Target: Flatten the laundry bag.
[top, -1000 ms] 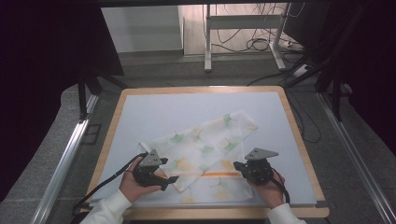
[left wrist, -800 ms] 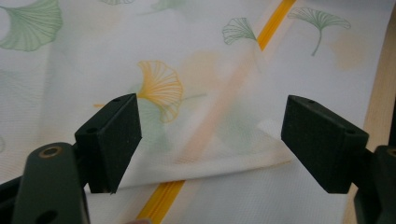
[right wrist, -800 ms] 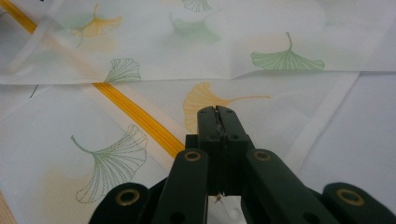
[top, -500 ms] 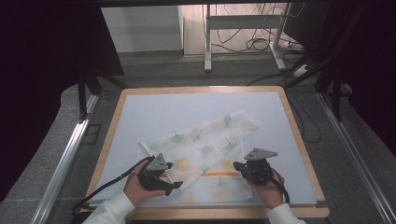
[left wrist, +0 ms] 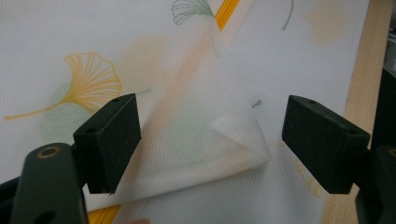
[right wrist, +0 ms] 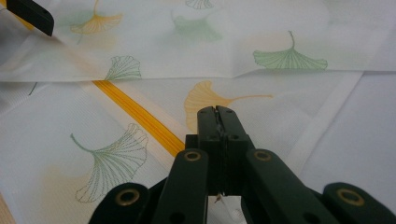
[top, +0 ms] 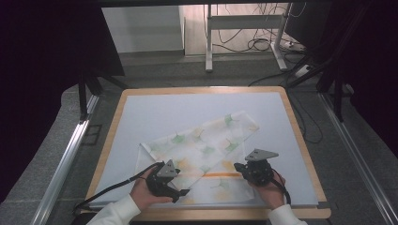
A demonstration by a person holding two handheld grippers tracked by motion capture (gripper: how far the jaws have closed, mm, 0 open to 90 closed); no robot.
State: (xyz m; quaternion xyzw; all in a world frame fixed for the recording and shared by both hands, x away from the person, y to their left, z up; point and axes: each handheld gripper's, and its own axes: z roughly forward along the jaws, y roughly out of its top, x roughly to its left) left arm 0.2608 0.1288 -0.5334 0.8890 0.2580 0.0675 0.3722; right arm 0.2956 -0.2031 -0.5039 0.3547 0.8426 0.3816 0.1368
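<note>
A white cloth [top: 202, 145] printed with green and orange ginkgo leaves and an orange stripe [top: 218, 175] lies diagonally on the table, partly folded over itself. My left gripper [top: 180, 190] is at its near left part. In the left gripper view it [left wrist: 210, 135] is open, its jaws wide on either side of a folded-over corner of the cloth [left wrist: 243, 144] without touching it. My right gripper [top: 238, 167] rests at the cloth's near right part, pointing left. In the right gripper view it [right wrist: 217, 110] is shut just above the cloth [right wrist: 261, 37], with nothing visible between the tips.
The cloth lies on a pale mat [top: 187, 108] framed by a wooden rim [top: 202, 90]. Metal rails [top: 65, 159] run along both sides of the table. Desk legs and cables [top: 253, 44] are on the floor beyond the far edge.
My left gripper has slid a little to the right and toward the near edge, along the cloth's near left part. The right gripper has stayed put.
</note>
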